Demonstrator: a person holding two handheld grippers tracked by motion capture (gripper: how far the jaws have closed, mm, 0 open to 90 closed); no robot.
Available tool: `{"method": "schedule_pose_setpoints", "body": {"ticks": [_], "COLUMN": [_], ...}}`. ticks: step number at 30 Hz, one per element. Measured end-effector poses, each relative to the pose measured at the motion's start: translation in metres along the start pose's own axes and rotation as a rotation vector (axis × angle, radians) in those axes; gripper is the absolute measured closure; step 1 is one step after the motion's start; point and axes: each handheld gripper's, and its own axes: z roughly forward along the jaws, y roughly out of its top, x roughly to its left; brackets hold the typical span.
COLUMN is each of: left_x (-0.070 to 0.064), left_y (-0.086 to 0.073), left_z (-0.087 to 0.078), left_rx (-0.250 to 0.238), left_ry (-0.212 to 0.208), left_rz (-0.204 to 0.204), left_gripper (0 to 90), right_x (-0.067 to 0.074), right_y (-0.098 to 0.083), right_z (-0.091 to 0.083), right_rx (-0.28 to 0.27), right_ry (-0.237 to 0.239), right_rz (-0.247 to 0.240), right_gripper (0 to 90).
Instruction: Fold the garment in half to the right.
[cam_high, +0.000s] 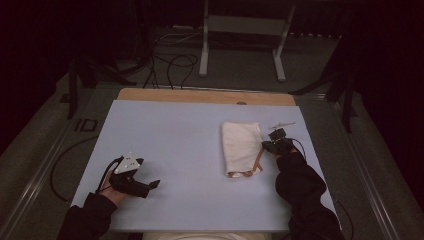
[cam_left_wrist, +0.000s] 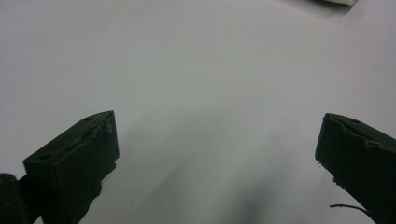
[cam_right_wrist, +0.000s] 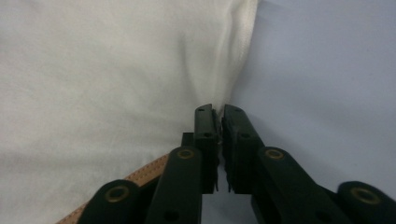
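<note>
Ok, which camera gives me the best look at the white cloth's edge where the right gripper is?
The right gripper view: the white cloth lies close up, its hemmed edge meeting the right gripper. The high view shows the whole folded cloth small. The left gripper view catches just a sliver at the top edge.

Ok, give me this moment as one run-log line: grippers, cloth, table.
left gripper: open, over bare table | right gripper: shut at cloth edge, pinch unclear | cloth: folded, flat, tan strap at near end

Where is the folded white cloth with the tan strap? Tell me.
In the high view the folded white cloth with the tan strap lies right of centre on the pale blue board, its right edge at the right hand-held gripper.
</note>
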Motion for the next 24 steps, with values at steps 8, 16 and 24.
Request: {"method": "schedule_pose_setpoints", "body": {"ticks": [8, 16, 24], "left_x": [0.0, 0.001, 0.003], "left_y": [0.001, 0.001, 0.001], "left_z": [-0.001, -0.002, -0.004], "left_rx": [-0.006, -0.009, -0.014], "left_ry": [0.005, 0.006, 0.01], "left_rz": [-0.002, -0.001, -0.009], "left_gripper": [0.1, 0.0, 0.1], "right_x": [-0.004, -0.003, 0.002], "right_y": [-0.001, 0.005, 0.019], "right_z": [-0.001, -0.01, -0.018], "right_rx": [-0.001, -0.04, -0.077], "right_ry": [-0.005, -0.001, 0.043], "right_rz": [0.015, 0.013, 0.013], "right_gripper": [67.2, 45.4, 13.7]}}
